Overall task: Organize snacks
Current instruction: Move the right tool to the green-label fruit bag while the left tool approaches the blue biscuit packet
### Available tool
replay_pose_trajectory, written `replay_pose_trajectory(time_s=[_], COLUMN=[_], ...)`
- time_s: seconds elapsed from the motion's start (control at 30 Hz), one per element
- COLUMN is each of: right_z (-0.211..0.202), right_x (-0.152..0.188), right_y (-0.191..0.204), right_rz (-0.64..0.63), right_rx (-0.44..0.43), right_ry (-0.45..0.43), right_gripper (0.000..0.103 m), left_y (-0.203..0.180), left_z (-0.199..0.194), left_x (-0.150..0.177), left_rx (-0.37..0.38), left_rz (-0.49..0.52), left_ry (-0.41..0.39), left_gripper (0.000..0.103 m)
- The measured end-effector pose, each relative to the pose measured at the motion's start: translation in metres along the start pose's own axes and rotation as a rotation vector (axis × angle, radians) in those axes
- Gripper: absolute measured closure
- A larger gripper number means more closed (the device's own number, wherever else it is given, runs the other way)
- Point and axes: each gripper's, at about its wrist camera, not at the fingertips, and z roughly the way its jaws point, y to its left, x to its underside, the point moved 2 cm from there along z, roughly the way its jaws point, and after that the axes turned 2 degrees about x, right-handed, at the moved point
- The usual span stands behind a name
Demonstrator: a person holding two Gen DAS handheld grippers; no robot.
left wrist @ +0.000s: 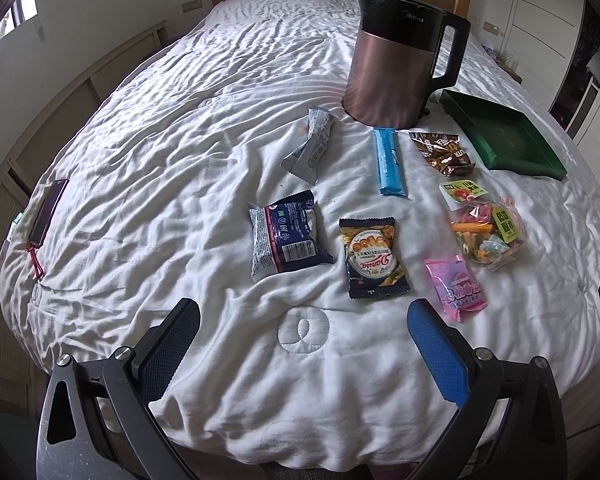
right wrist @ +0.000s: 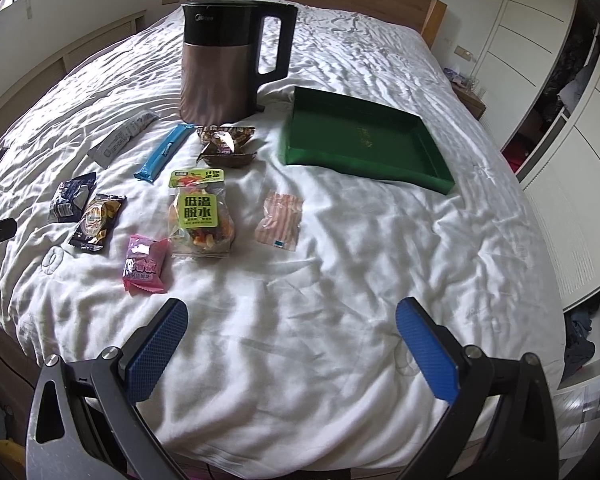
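Snack packets (right wrist: 202, 216) scattered mid-bed ahead of my claws, green tray (right wrist: 440, 168) beyond on the right, bare quilt (right wrist: 320, 300) under my right gripper (right wrist: 292, 338), left gripper (left wrist: 304, 342) likewise wide open, both empty, kettle (right wrist: 220, 68) behind snacks

- The left gripper (left wrist: 304, 328) hovers over the near edge of a white quilt (left wrist: 180, 128), its blue-padded fingers (left wrist: 436, 344) spread wide with nothing between them.
- A cookie packet (left wrist: 374, 258) lies just ahead, with a dark blue packet (left wrist: 286, 236) to its left and a pink packet (left wrist: 456, 286) to its right.
- A clear bag of colourful dried snacks (left wrist: 482, 228) sits beyond the pink packet.
- Farther back lie a grey packet (left wrist: 310, 146), a light blue bar (left wrist: 390, 160) and a brown wrapper (left wrist: 444, 152).
- A copper and black kettle (left wrist: 396, 60) stands upright behind them.
- A green tray (left wrist: 504, 136) rests at the right.
- A phone (left wrist: 48, 210) lies near the quilt's left edge.
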Motion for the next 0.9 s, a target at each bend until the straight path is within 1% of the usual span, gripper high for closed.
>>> replay_pose_trajectory(time_s=[0.4,0.63,0.9], right_z=[0.027,0.044,0.061], right_x=[-0.005,-0.016,-0.029], right_y=[0.019,0.032,0.041], right_rz=[-0.033,-0.057,-0.070], right_rx=[-0.043,-0.078,-0.104], right_ry=[0.045,0.058,0.063], right_gripper=[0.000,0.000,0.000], left_y=[0.016,0.019,-0.005], left_z=[0.029,0.057,0.066], left_x=[-0.007,-0.024,-0.027], left_rx=[-0.020,-0.030,0.032], left_rz=[-0.016,-0.013,0.039], left_ry=[0.027,0.045,0.052], left_gripper=[0.001,0.001,0.001])
